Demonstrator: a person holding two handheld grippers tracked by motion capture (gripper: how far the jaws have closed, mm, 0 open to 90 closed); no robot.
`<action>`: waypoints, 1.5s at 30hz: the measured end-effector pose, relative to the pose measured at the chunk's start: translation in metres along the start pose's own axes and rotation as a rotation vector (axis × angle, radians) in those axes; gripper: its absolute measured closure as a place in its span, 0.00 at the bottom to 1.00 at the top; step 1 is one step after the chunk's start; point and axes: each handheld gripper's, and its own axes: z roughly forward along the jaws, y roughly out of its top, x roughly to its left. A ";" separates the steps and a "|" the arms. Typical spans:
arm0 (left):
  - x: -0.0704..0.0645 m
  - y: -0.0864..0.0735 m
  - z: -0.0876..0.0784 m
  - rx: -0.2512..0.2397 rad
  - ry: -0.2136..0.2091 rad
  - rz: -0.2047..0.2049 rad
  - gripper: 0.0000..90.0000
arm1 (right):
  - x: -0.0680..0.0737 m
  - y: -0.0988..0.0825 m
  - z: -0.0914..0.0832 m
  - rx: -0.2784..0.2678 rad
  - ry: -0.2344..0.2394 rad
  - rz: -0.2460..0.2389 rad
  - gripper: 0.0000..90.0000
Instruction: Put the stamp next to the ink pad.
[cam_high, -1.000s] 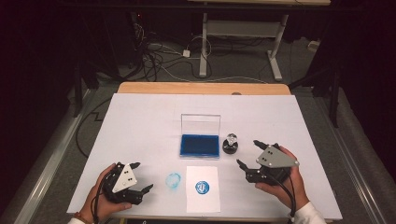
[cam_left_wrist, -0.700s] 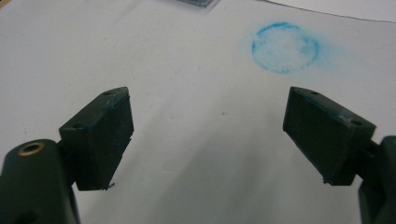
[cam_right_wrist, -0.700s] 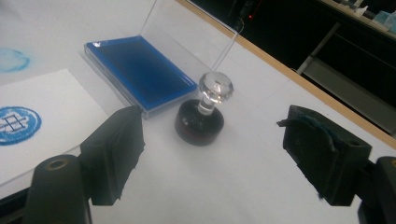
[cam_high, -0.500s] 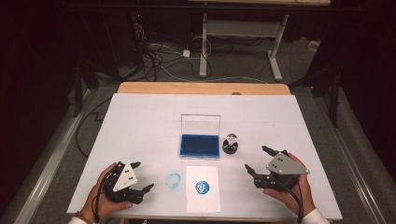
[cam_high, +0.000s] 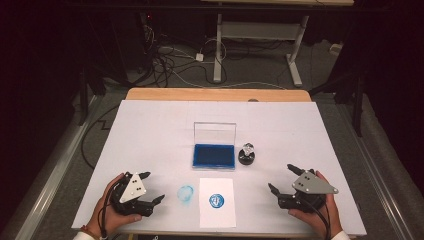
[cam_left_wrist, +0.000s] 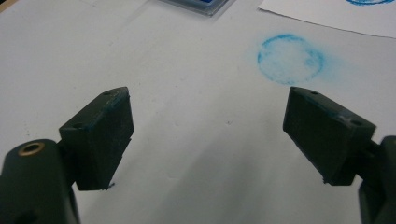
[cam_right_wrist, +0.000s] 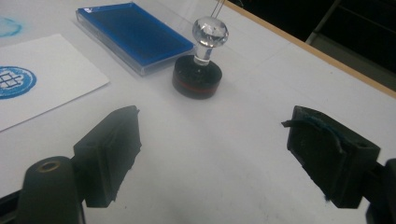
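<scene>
Right gripper (cam_high: 281, 182) w/ jaws just opened wide, empty, near stamp (cam_high: 246, 154); left gripper (cam_high: 152, 187) open, empty, beside smudge (cam_high: 186, 194).

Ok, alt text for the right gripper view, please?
The right gripper is open and empty above a white table. Ahead stands a round black stamp with a clear knob beside an open blue ink pad. At left lies a white sheet bearing a round blue print.

Blue ink pad (cam_high: 213, 155), black-based stamp (cam_high: 246, 157)
</scene>
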 end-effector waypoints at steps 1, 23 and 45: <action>0.000 0.000 0.000 -0.001 0.001 -0.002 0.17 | 0.001 -0.002 0.000 0.002 -0.002 -0.001 0.20; -0.004 0.000 -0.004 -0.007 0.010 0.033 0.17 | 0.009 -0.002 -0.005 -0.008 0.010 -0.023 0.20; -0.003 0.001 -0.001 0.002 0.006 0.021 0.17 | 0.010 -0.002 -0.005 -0.012 0.002 -0.026 0.20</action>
